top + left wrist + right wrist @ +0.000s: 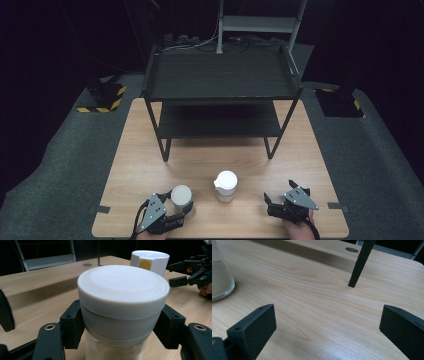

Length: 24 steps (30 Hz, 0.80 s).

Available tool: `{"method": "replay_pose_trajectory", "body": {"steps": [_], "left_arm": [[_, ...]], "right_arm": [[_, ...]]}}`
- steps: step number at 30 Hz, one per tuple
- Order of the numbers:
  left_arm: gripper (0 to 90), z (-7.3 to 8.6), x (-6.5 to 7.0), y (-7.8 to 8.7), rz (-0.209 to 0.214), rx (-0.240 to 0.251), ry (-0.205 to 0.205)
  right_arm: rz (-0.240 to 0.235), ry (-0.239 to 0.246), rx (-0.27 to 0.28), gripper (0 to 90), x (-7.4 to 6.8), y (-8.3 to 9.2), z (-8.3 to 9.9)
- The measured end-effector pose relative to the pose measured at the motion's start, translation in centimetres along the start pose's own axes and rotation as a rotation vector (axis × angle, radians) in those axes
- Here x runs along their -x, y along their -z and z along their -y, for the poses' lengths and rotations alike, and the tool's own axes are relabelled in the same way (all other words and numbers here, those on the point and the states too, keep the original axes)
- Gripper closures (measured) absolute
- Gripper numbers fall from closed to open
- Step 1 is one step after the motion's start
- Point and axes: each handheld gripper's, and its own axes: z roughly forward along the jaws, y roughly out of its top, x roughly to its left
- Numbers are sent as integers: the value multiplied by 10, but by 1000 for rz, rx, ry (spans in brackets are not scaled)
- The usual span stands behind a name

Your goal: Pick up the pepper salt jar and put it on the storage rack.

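Note:
A glass jar with a flat white lid [181, 196] [122, 290] stands at the table's near left, holding a pale powder. My left gripper [181, 202] [122, 330] is shut on it, with the pads [72, 327] pressing its sides just under the lid. A second jar [226, 186] [150, 261] stands near the middle; it has a white spouted cap with a yellow dot, and its glass base [219, 277] is at the left of the right gripper view. My right gripper [280, 191] [324, 325] [185, 272] rests open at the near right, with bare wood between its jaws.
A black two-tier rack [220, 75] stands on the far half of the wooden table [150, 150]. One of its legs [360, 262] rises ahead of my right gripper. Grey floor surrounds the table, with black-and-yellow stand bases [102, 97] on it.

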Motion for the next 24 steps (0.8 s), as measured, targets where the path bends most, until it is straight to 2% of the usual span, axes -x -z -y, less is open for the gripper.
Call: {"method": "replay_pose_trajectory", "body": {"steps": [15,24], "left_arm": [[341,-10,0,3,-9,-35,23],[341,-18,1,8,-23,-11,25]], "right_arm": [[-3,4,0,1,0,0,0],[-4,0,1,1,1,0,0]]}}
